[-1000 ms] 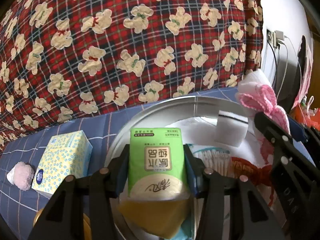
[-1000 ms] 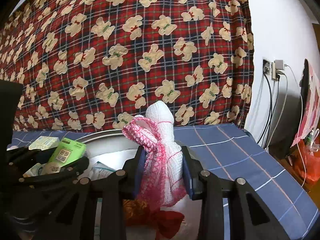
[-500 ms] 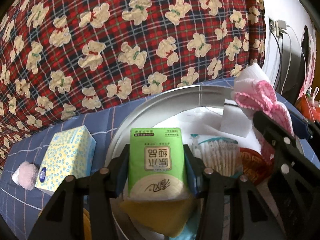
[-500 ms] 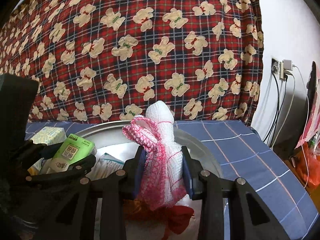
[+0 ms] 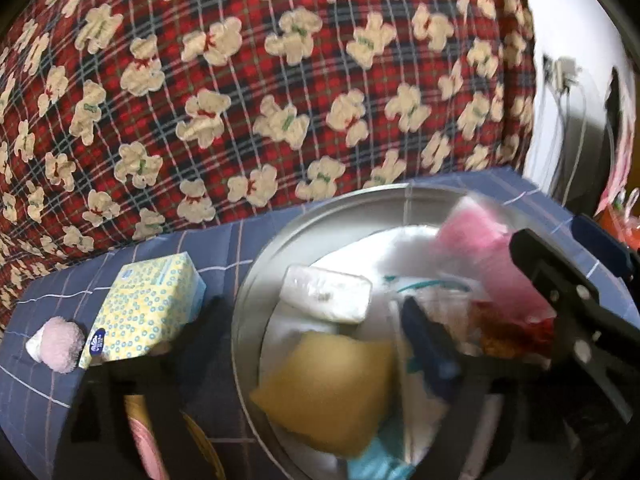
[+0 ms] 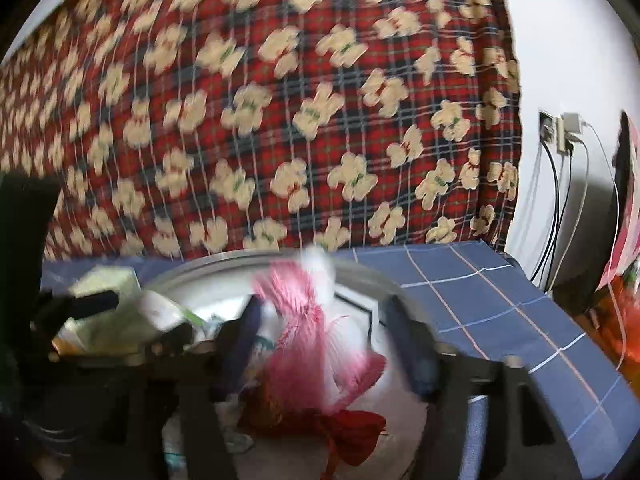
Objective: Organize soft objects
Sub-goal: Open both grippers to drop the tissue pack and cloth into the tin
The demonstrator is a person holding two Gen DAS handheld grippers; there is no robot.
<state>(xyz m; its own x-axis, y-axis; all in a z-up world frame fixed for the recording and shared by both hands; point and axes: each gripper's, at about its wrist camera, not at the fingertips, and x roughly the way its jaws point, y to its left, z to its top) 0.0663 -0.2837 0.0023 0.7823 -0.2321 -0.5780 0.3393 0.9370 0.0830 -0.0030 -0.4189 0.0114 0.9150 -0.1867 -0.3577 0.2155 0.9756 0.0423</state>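
A round metal basin (image 5: 248,292) sits on the blue checked sheet. My left gripper (image 5: 316,332) hangs over it, jaws opening wide. The small tissue pack (image 5: 324,294) has dropped free of them and lies tilted in the basin above a yellow sponge (image 5: 328,384). My right gripper (image 6: 326,340) is over the basin's right side, its jaws opening too. The pink and white knitted cloth (image 6: 316,340) is blurred between the pads, loose and sinking onto a red item (image 6: 352,428). In the right wrist view the tissue pack (image 6: 160,312) and the left gripper's fingers (image 6: 96,304) show at the left.
A yellow tissue box (image 5: 148,304) and a pink fluffy ball (image 5: 60,344) lie on the sheet left of the basin. A red plaid bear blanket (image 5: 280,80) rises behind. A wall socket with cables (image 6: 560,132) is at the right, past the bed's edge (image 6: 520,272).
Both grippers have opened. The green tissue pack has left the left jaws and fallen into the basin. The pink cloth has slipped down out of the right jaws' grip.
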